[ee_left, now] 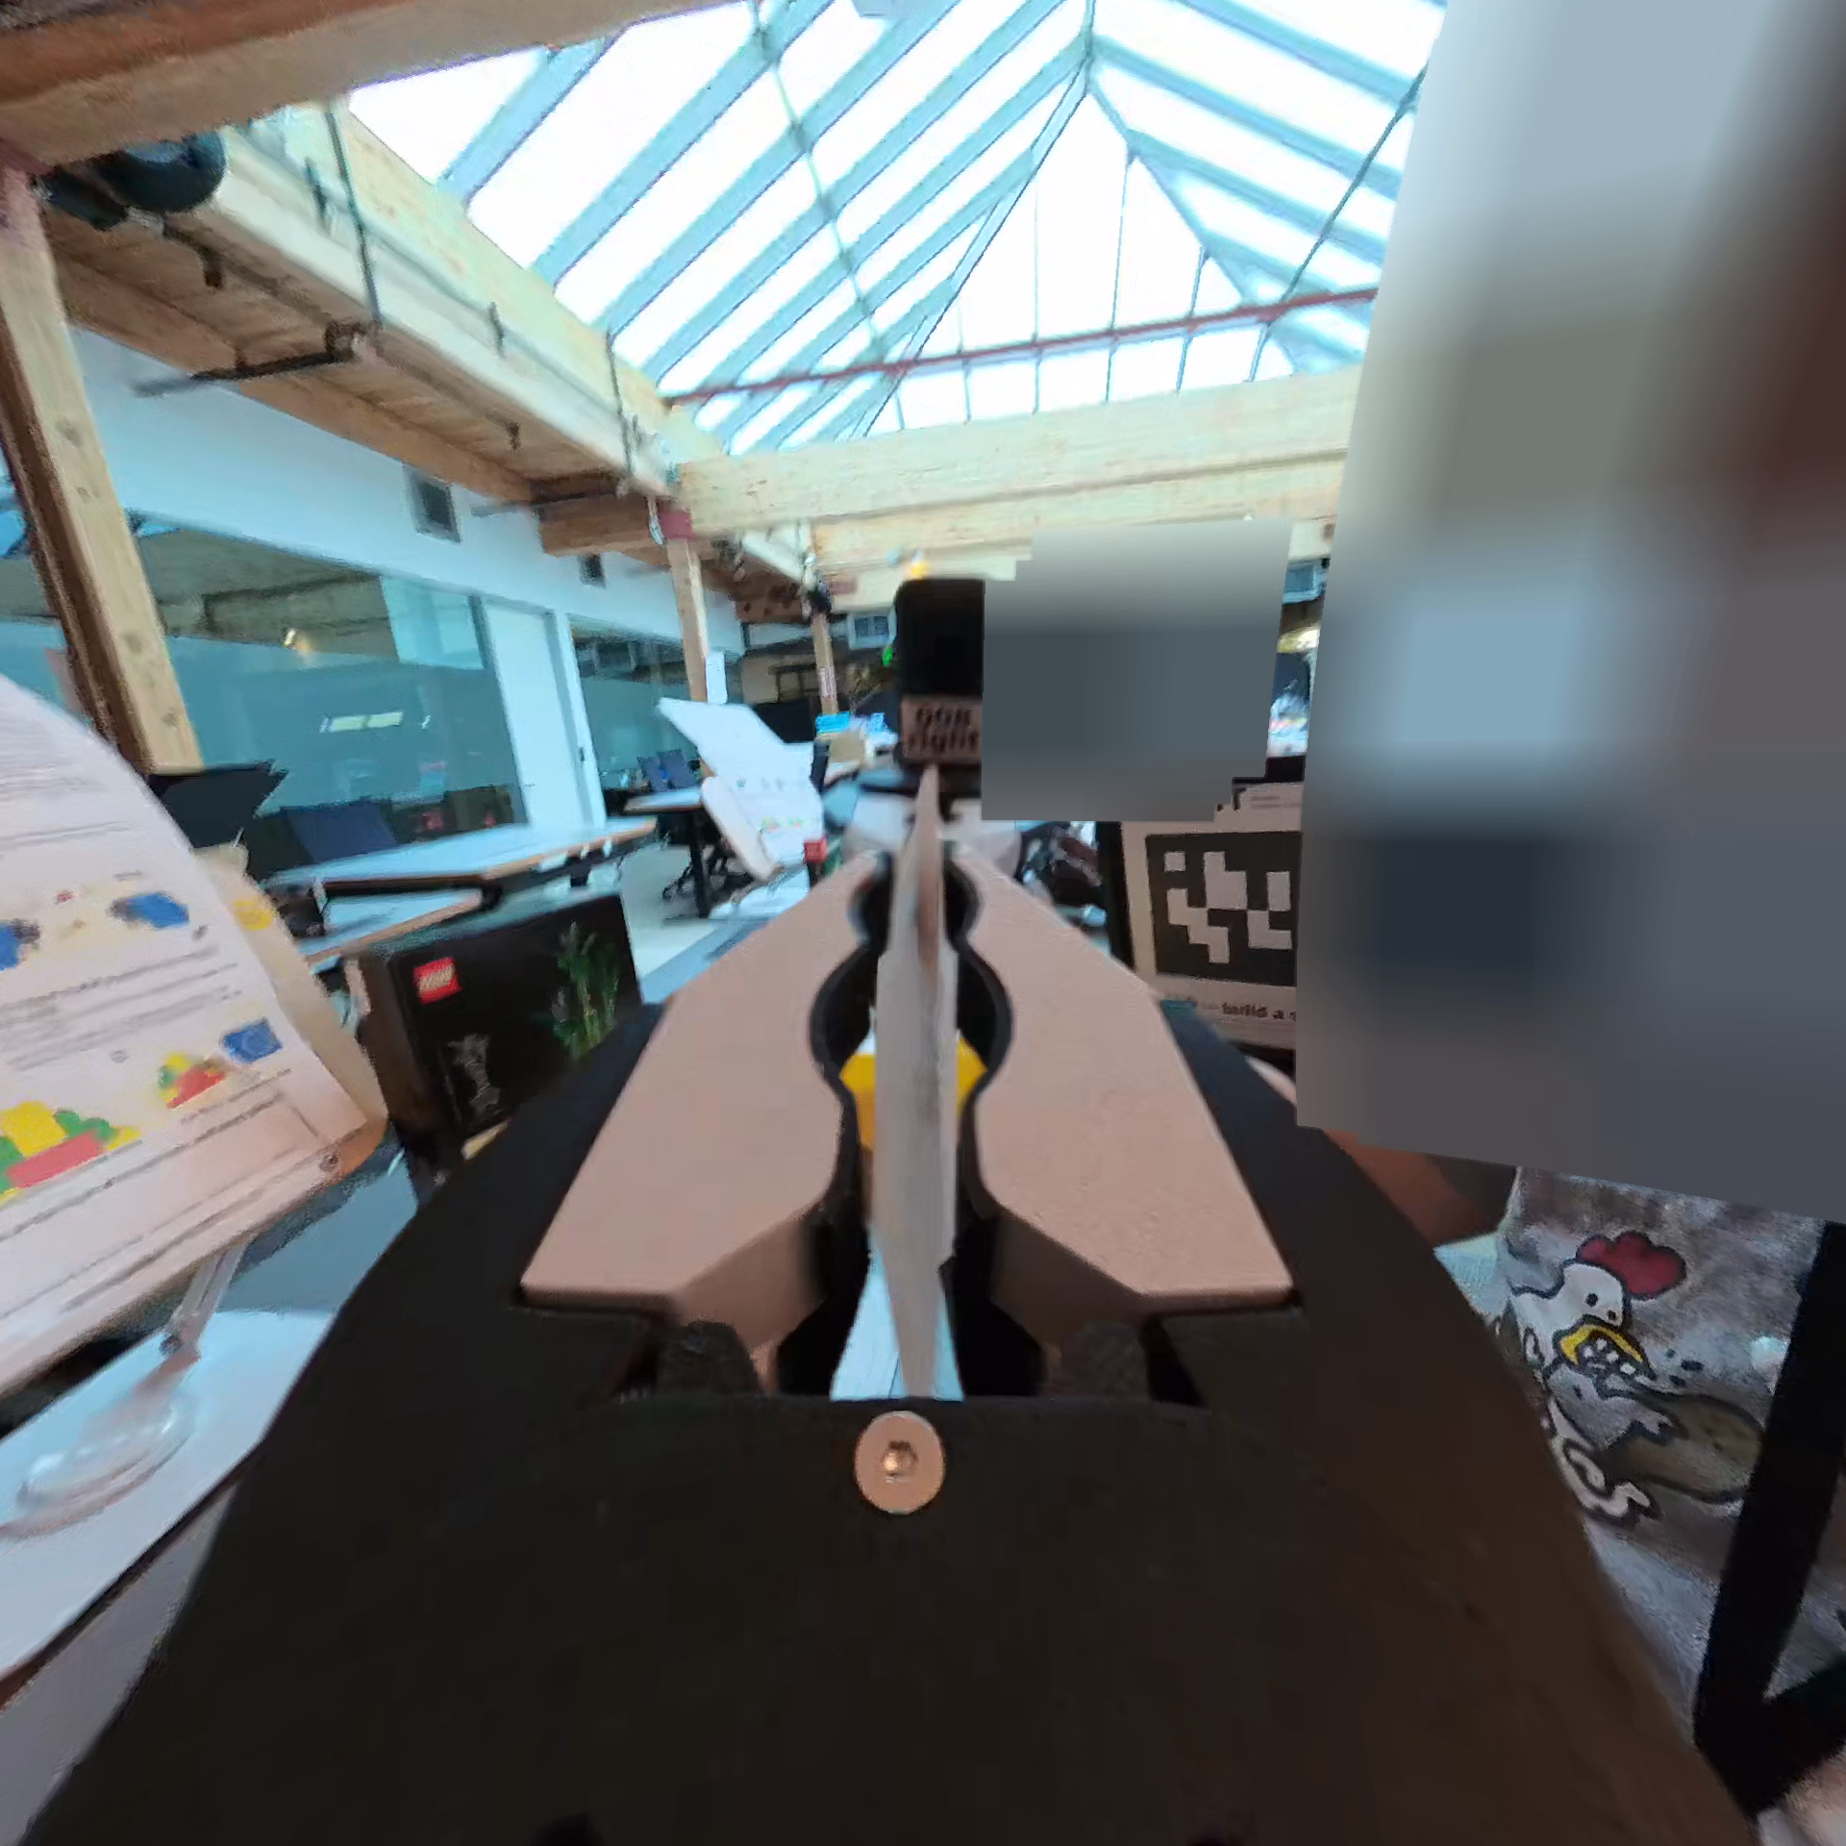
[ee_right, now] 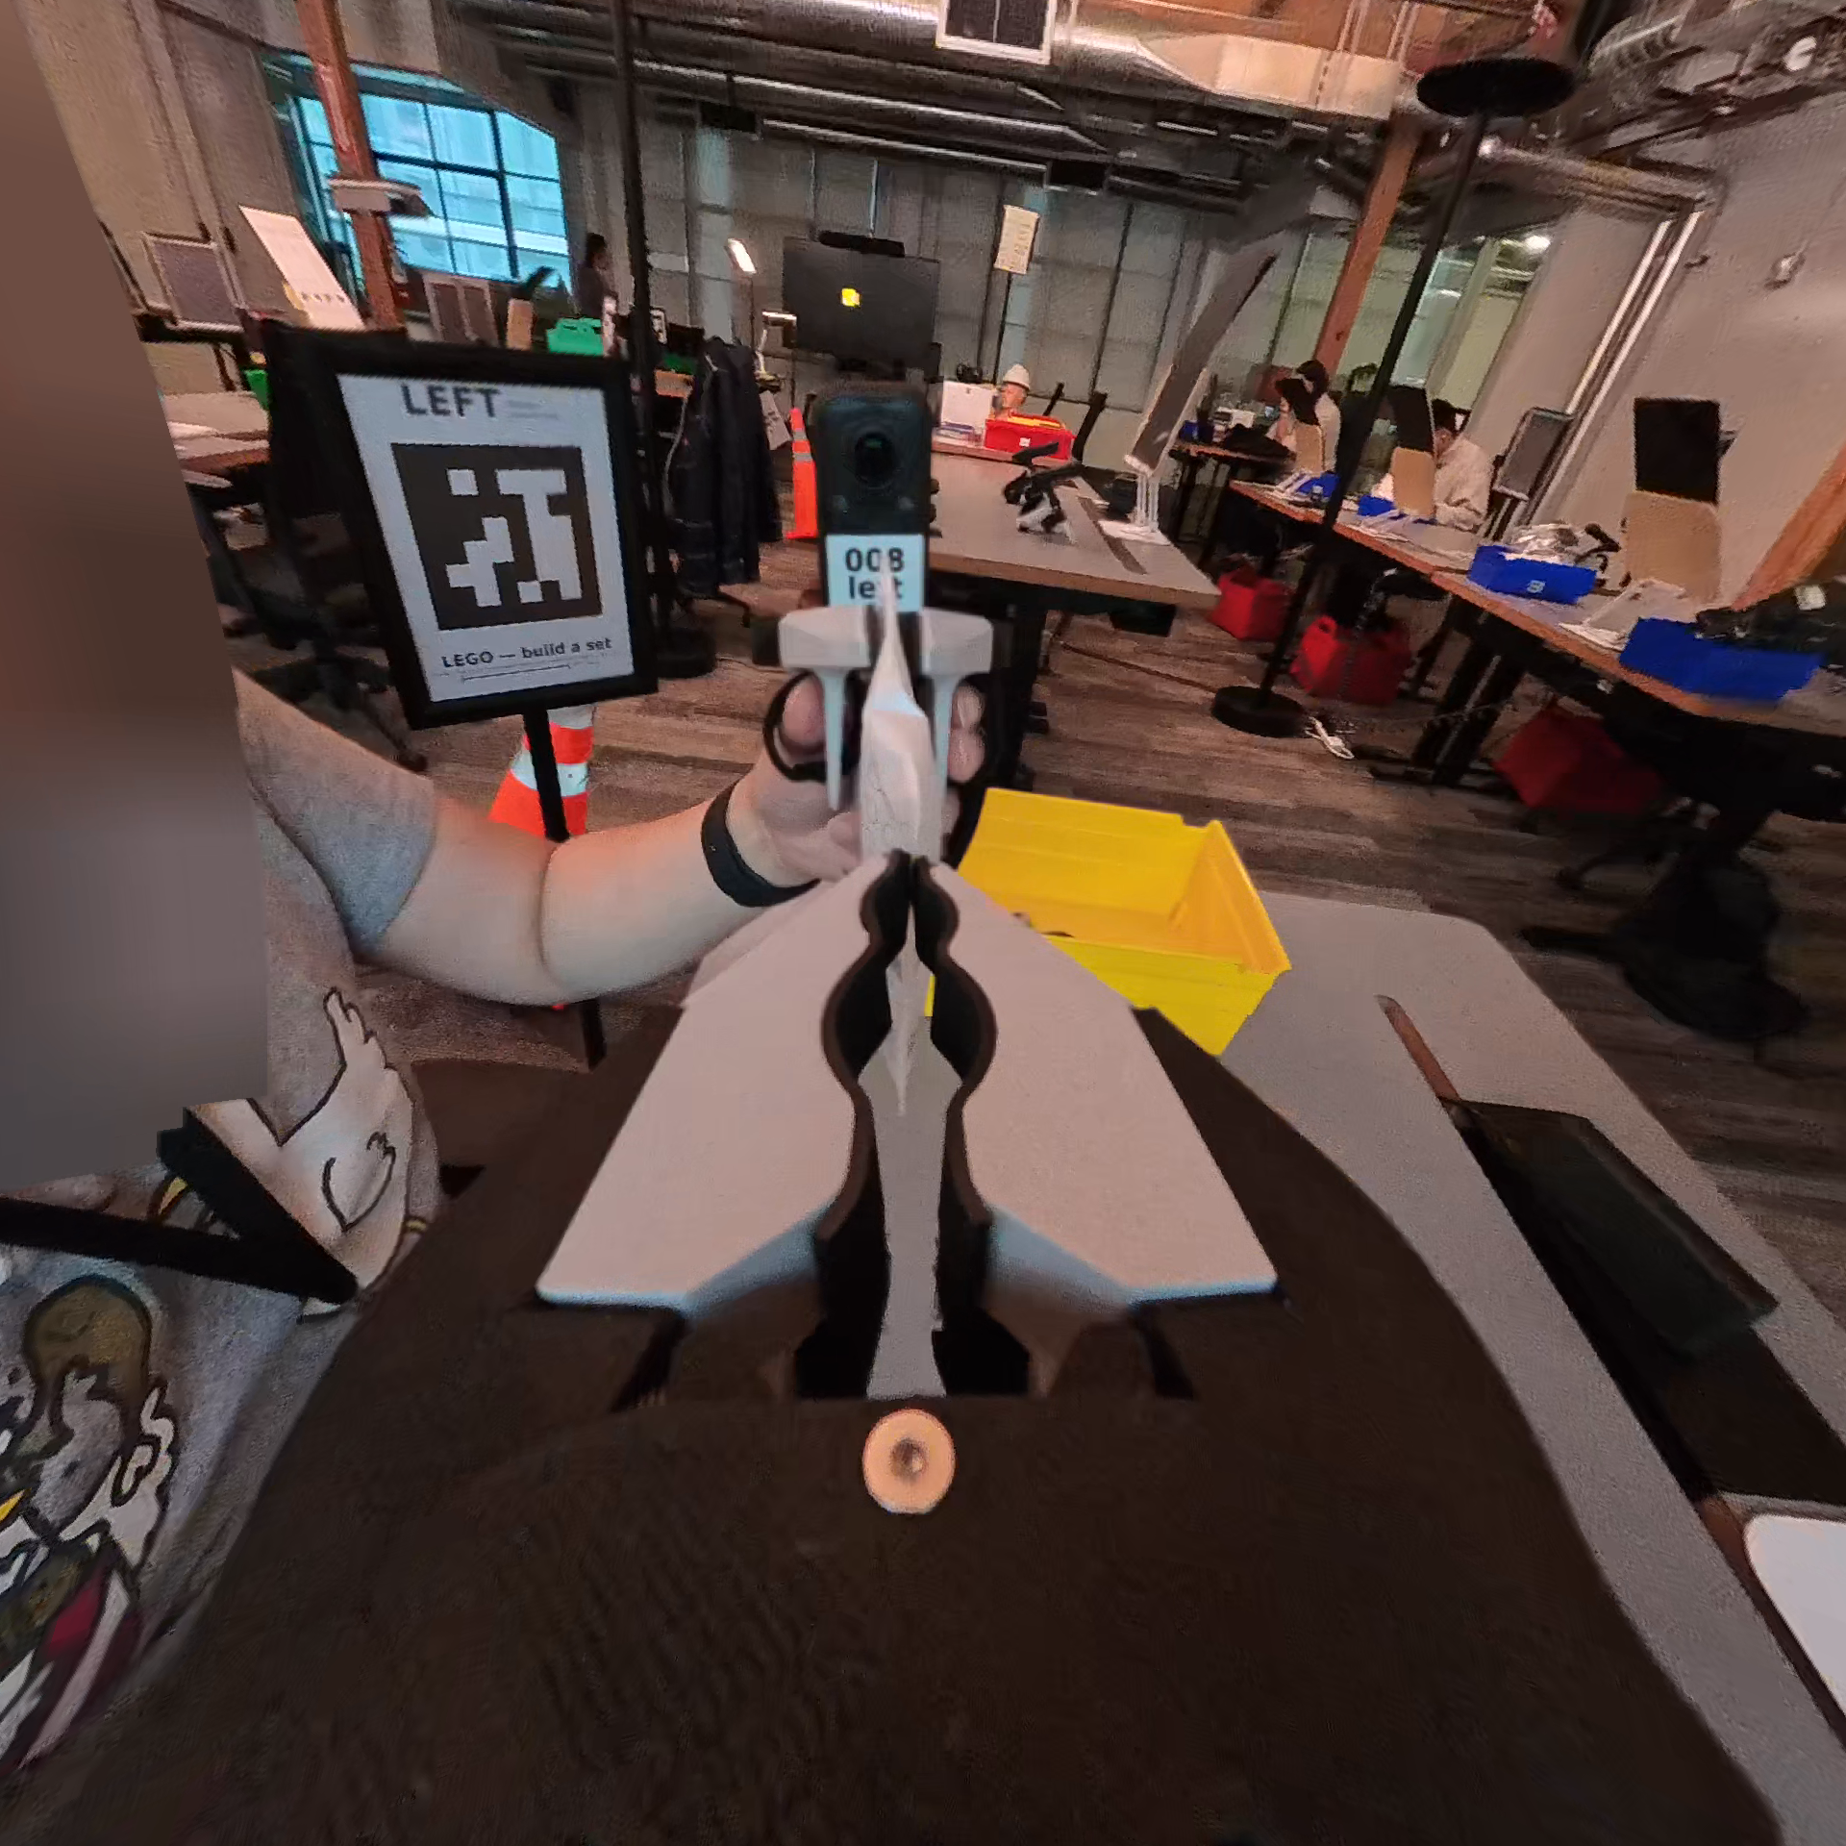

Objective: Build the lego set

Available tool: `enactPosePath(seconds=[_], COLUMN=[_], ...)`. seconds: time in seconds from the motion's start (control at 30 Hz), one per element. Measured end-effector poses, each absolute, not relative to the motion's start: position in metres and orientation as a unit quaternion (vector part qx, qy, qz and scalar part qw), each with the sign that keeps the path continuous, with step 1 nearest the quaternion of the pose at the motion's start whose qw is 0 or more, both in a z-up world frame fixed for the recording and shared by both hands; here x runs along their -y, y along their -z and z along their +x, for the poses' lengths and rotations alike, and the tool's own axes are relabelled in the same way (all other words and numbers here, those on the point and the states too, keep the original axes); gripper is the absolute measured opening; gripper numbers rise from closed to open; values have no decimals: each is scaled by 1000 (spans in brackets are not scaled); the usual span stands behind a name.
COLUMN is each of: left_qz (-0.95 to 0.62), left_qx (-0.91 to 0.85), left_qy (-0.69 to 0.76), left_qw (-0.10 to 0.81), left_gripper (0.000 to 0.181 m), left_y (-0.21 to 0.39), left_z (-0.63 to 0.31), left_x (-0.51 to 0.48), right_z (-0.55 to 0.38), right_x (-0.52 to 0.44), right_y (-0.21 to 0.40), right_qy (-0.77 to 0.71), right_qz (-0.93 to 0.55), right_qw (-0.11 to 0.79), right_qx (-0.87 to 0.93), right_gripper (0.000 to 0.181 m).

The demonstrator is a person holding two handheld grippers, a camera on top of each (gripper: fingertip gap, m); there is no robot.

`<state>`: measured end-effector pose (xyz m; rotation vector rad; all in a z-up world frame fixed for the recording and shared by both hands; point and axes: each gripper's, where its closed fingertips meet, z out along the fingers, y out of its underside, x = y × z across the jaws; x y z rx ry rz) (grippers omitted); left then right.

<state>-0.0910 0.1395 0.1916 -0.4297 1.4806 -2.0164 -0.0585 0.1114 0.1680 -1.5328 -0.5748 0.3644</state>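
A thin white paper bag (ee_left: 917, 1059), seen edge-on, is stretched between both grippers in the air. My left gripper (ee_left: 924, 861) is shut on it, and the bag runs the full length of the fingers. My right gripper (ee_right: 911, 871) is shut on the bag's other end (ee_right: 896, 789). In the right wrist view the left gripper (ee_right: 884, 654) faces mine and clamps the bag's far end, held by a hand. In the left wrist view the right gripper is mostly hidden behind a blurred patch. No loose bricks show.
A yellow bin (ee_right: 1119, 899) sits on the grey table (ee_right: 1398, 999) just beyond the grippers. An instruction sheet on a clear stand (ee_left: 130, 999) is at the left. A black box (ee_left: 499, 999) and a framed marker sign (ee_right: 489, 529) stand nearby. The person's arm (ee_right: 559, 899) crosses from the left. About 6 centimeters separates my left fingertips from my right.
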Motion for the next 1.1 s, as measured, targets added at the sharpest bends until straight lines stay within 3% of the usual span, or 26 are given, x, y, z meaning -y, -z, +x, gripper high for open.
enactPosePath(seconds=[0.03,0.07,0.2,0.3,0.33,0.37,0.43,0.47,0.7,0.8,0.87,1.0,1.1], left_qz=[-182,-200,-213,-223,-222,-217,-214,-219,-177,-124,-132,-221,-197], left_qx=[-568,-577,-585,-585,-575,-567,-552,-558,-604,-653,-661,-675,-671], left_qy=[746,734,723,716,724,734,749,741,712,655,620,645,659], left_qw=[297,296,300,310,309,304,299,302,311,359,402,283,277], left_gripper=[23,29,6,0,0,0,0,0,0,0,0,0,0], left_y=[-188,-185,-180,-182,-186,-191,-199,-199,-223,-260,-268,-214,-257], left_z=[-87,-83,-80,-76,-76,-78,-79,-76,-74,-78,-59,-20,-31], left_x=[-143,-148,-156,-159,-160,-161,-162,-163,-153,-143,-155,-176,-165], right_z=[-55,-51,-44,-45,-48,-46,-39,-42,-33,-44,-30,9,-9], right_x=[-112,-113,-115,-117,-116,-118,-122,-120,-119,-105,-115,-136,-123], right_y=[-176,-184,-193,-197,-203,-206,-198,-196,-223,-275,-276,-222,-271], right_qy=[-156,-155,-131,-126,-135,-137,-138,-153,-113,-1,27,-56,-30], right_qz=[-680,-682,-704,-697,-679,-670,-681,-677,-673,-643,-653,-705,-664], right_qw=[671,671,649,654,671,683,678,675,684,699,690,666,696], right_qx=[251,245,257,265,266,255,239,251,256,312,309,239,270], right_gripper=[0,0,0,0,4,26,20,0,0,0,0,0,0])
